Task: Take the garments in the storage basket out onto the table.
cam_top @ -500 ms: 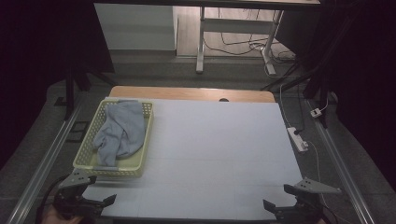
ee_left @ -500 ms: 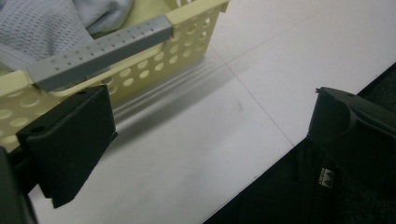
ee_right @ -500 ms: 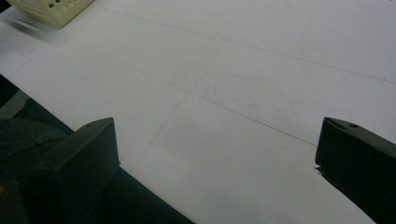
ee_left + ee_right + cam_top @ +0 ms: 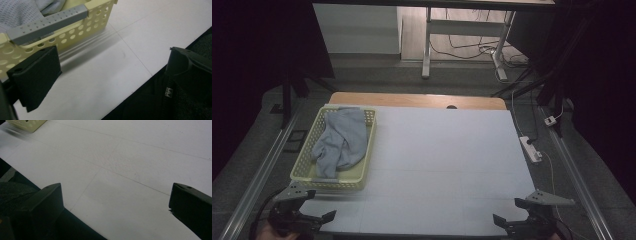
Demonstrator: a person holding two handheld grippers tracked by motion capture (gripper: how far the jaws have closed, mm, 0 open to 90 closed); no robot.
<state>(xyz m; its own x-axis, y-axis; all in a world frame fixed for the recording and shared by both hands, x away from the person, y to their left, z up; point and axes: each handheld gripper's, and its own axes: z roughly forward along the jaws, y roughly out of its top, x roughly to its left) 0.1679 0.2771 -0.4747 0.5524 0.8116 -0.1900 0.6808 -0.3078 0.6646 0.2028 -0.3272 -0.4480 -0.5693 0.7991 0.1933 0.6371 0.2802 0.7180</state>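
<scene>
my left gripper point(image 4: 319, 220): jaws wide, empty, at the table's near left corner, just before the pale yellow perforated plastic basket point(image 4: 306, 172) holding a crumpled grey-blue cloth point(image 4: 339, 140). my right gripper point(image 4: 507, 223): jaws wide, empty, over the white table point(image 4: 447, 160).

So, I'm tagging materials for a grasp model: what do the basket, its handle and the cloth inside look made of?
Basket: pale yellow moulded plastic by the look, walls punched with rows of oval holes. Handle: grey grip, likely plastic or rubber, matte, with small raised dots. Cloth: soft blue-grey fabric, crumpled in folds; a fine knit texture shows in the left gripper view.
</scene>
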